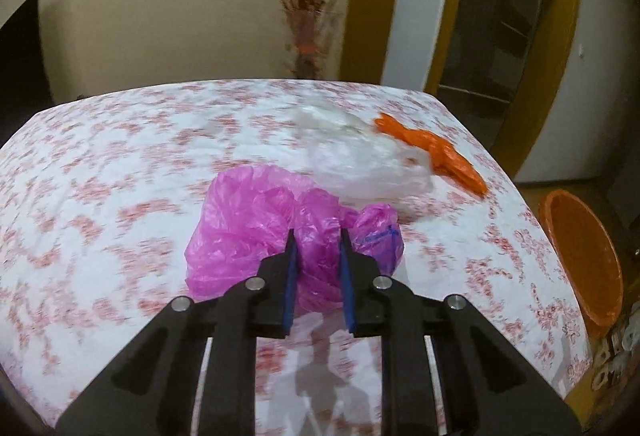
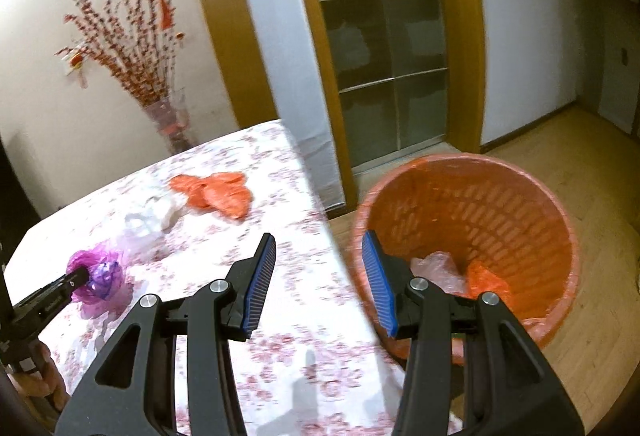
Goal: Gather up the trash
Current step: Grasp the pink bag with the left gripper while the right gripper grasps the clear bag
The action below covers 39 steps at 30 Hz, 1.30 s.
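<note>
From the left wrist view we see the left gripper [image 1: 317, 236] with its two blue-padded fingers [image 1: 290, 276] drawn close and clamped on a fold of the crumpled pink plastic bag [image 1: 248, 224]. A bunched part of the bag sits between the pads, while most of it bulges out to the left of the fingers and a smaller knot pokes out to their right. The bag rests on the table [image 1: 100, 163], covered in a white cloth with red flowers, about midway across it. Beyond it, toward the far right corner, lies a white plastic bag [image 1: 360, 159], and touching its right side an orange plastic bag [image 1: 436, 151] near the right edge. Past that edge an orange waste basket [image 1: 580, 256] stands on the floor.

From the right wrist view we find the right gripper [image 2: 318, 268] with its fingers spread well apart and nothing between them, poised over the table's right edge, one finger over the cloth, the other in front of the waste basket [image 2: 500, 203]. The basket holds some crumpled plastic. At the far left, the left gripper [image 2: 82, 274] pinches the pink plastic bag [image 2: 100, 272] near the table's left edge.
</note>
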Available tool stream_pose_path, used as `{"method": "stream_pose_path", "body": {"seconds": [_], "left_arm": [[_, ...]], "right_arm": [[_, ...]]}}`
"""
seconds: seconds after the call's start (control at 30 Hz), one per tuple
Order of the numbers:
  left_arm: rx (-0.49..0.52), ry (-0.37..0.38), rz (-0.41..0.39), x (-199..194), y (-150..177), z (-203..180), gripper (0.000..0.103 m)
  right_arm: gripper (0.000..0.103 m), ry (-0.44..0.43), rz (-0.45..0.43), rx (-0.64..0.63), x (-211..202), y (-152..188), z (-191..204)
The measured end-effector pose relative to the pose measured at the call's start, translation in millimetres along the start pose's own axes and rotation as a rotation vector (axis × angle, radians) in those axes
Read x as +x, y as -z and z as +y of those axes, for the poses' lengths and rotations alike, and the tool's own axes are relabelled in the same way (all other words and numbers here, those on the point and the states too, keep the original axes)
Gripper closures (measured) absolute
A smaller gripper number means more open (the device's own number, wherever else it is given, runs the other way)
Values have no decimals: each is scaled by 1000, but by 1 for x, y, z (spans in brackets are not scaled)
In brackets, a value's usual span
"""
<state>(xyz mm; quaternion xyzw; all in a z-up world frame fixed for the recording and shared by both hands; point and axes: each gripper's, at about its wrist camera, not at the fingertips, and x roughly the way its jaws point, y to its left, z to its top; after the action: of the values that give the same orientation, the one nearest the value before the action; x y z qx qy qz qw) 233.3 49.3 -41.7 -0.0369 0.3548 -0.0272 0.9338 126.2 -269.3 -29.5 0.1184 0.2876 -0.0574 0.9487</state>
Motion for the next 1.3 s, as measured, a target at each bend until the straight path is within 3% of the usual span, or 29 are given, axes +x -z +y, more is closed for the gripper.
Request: {"method": "stream_pose_path", "body": {"seconds": [0.37,0.7,0.97,1.1,1.13,1.2,1.3], "left_arm": [[-59,-83,-44,-18,-2,50,83],[-91,-125,-61,-15,-11,87,83],[-96,-141,-53,-3,-17,104,83],[-90,-133,-43,4,-17,105,83],[-89,-130,-42,5,-17,105,83],[-86,-125,-41,6,-17,103,83],[-79,-118,-39,6,-16,99,83]], "right_arm": [[57,-163,39,-78,15,-3,58],[57,-296,100,-155,69,-7,141],[57,-292,162,-146,122,-10,181],[58,-268,260,-207,151,2,196],[62,-265,280,-215,155,4,197],[91,-256,306,-233,160,9,197],[100,-256,325,-248,158,17,191]]}}
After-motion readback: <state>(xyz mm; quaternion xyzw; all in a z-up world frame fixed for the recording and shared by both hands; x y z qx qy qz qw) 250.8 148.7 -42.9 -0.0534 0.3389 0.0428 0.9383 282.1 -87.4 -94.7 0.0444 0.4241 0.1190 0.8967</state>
